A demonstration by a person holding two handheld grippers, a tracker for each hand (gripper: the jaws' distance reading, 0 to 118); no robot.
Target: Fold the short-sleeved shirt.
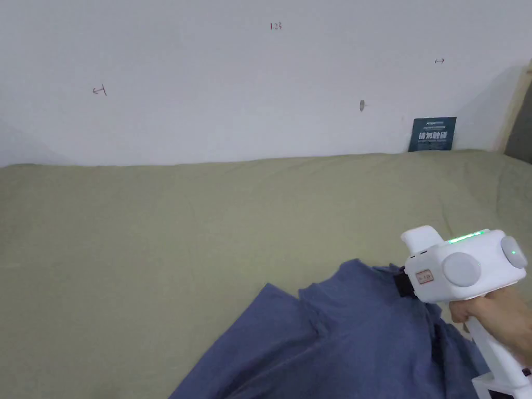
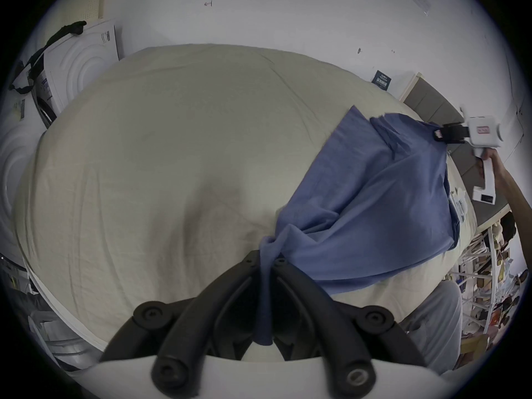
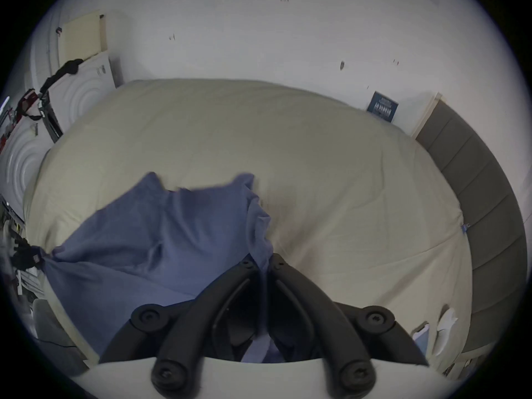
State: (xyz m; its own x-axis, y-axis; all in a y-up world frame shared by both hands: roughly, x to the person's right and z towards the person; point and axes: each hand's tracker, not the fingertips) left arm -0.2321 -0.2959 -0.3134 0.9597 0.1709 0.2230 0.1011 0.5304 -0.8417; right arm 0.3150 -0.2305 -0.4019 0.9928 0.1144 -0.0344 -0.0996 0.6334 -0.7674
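Small red handwritten digits (image 1: 276, 26), seemingly "123", stand high on the white wall (image 1: 208, 78), with two arrow-like pen marks, one to the left (image 1: 100, 91) and one to the right (image 1: 439, 61). A dark blue sign (image 1: 432, 134) leaning at the foot of the wall carries white characters too small to make out. A small red-edged sticker (image 1: 425, 276) sits on the white body of the right gripper (image 1: 401, 284), and printed labels (image 2: 106, 36) show on a white panel (image 2: 83, 59) in the left gripper view, none of it legible
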